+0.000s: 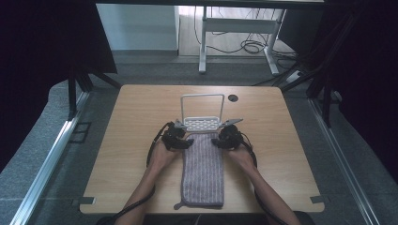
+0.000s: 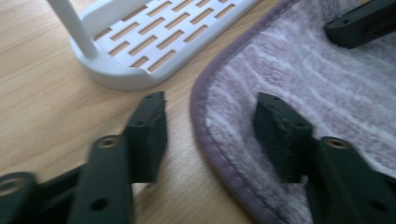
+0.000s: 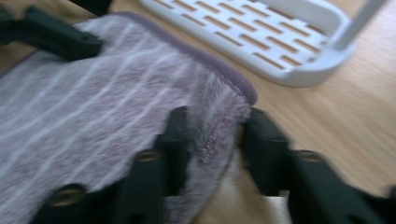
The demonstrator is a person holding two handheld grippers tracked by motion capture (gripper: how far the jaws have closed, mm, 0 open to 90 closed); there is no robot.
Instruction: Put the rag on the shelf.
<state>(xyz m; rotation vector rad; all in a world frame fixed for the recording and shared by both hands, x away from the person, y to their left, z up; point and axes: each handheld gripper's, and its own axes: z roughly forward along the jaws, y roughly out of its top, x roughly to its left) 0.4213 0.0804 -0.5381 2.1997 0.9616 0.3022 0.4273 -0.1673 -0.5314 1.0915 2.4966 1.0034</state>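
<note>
A purple striped towel [image 1: 202, 171] lies flat and lengthwise on the wooden table [image 1: 131, 140], its far end just short of a white slotted rack [image 1: 202, 123] with an upright wire frame. In the high view both grippers sit at the towel's far corners, the left gripper [image 1: 180, 140] on one side and the right gripper [image 1: 219, 139] on the other — but from up there the hands and black housings hide the jaws. In the left gripper view, the left gripper [image 2: 210, 135] stands wide open astride the towel's [image 2: 299, 84] bound corner edge: one jaw over bare wood, the other over the pile, gripping nothing; whether the tips touch the surface is hard to tell. In the right gripper view the right gripper [image 3: 212, 140] is narrower, its jaws either side of the towel's [image 3: 93, 112] corner edge, with the fabric bunched up between them — the picture is blurred, so whether it is actually pinched cannot be told. The rack [image 3: 261, 37] is cut off by the top of both gripper views.
</note>
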